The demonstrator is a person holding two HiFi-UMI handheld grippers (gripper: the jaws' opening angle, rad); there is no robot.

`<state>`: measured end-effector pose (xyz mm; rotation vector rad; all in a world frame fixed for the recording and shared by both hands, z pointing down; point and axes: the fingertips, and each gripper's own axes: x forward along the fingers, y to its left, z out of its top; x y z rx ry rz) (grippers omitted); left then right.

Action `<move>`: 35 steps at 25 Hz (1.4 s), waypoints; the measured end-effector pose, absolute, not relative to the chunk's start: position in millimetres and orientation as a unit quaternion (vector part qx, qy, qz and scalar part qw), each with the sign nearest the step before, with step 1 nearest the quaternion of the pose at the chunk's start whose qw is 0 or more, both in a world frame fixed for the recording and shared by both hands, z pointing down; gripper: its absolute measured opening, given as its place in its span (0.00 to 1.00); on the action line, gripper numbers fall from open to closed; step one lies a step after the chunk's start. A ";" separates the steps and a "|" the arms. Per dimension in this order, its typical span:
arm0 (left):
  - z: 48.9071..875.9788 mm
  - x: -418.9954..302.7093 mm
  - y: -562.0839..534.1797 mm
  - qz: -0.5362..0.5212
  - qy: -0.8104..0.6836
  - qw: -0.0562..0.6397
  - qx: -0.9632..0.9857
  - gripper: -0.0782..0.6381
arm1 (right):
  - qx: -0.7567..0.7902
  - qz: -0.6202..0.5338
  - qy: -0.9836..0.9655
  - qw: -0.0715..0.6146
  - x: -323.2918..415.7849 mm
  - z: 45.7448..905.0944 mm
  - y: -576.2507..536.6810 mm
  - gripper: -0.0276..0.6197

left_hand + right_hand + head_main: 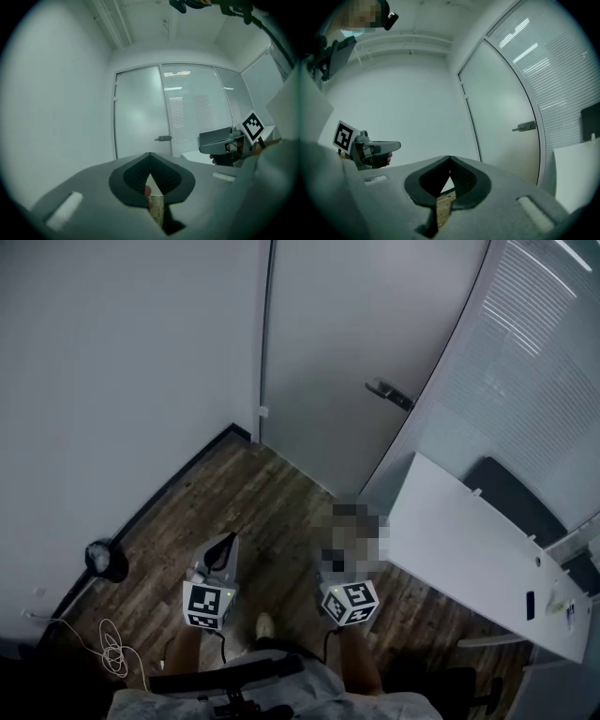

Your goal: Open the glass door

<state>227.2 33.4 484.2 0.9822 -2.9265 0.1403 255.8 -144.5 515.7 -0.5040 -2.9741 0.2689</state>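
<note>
The frosted glass door stands closed ahead, with a metal lever handle on its right side. In the head view my left gripper and right gripper are held side by side over the wooden floor, well short of the door. Both point level toward it. The left gripper view shows the door and handle beyond the left gripper, whose jaws meet with nothing between them. In the right gripper view the handle lies to the right of the right gripper, also shut and empty.
A white desk with a black chair stands at the right, against a curved glass partition with blinds. A white wall runs along the left. A black round object and a coiled white cable lie on the floor by it.
</note>
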 end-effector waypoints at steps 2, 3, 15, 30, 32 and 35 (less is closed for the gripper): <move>485.3 207.0 26.5 0.044 -0.944 0.030 0.324 0.11 | -0.163 0.089 -0.981 0.057 238.1 515.4 -148.9 0.05; 484.9 198.3 23.7 0.047 -0.943 0.028 0.327 0.11 | -0.161 0.088 -0.981 0.058 230.7 515.4 -151.0 0.05; 494.6 116.7 -8.4 0.050 -0.932 0.036 0.358 0.11 | -0.126 0.091 -0.985 0.071 162.9 523.8 -178.8 0.05; 486.1 -48.1 -76.9 0.057 -0.883 0.035 0.464 0.11 | -0.016 0.099 -0.993 0.069 42.7 517.0 -226.8 0.05; 482.3 -72.1 -92.7 0.065 -0.870 0.031 0.488 0.11 | 0.008 0.102 -0.993 0.065 25.0 513.5 -237.5 0.05; 481.1 -98.9 -112.9 0.068 -0.852 0.026 0.519 0.11 | 0.039 0.103 -0.992 0.059 6.4 512.5 -249.2 0.05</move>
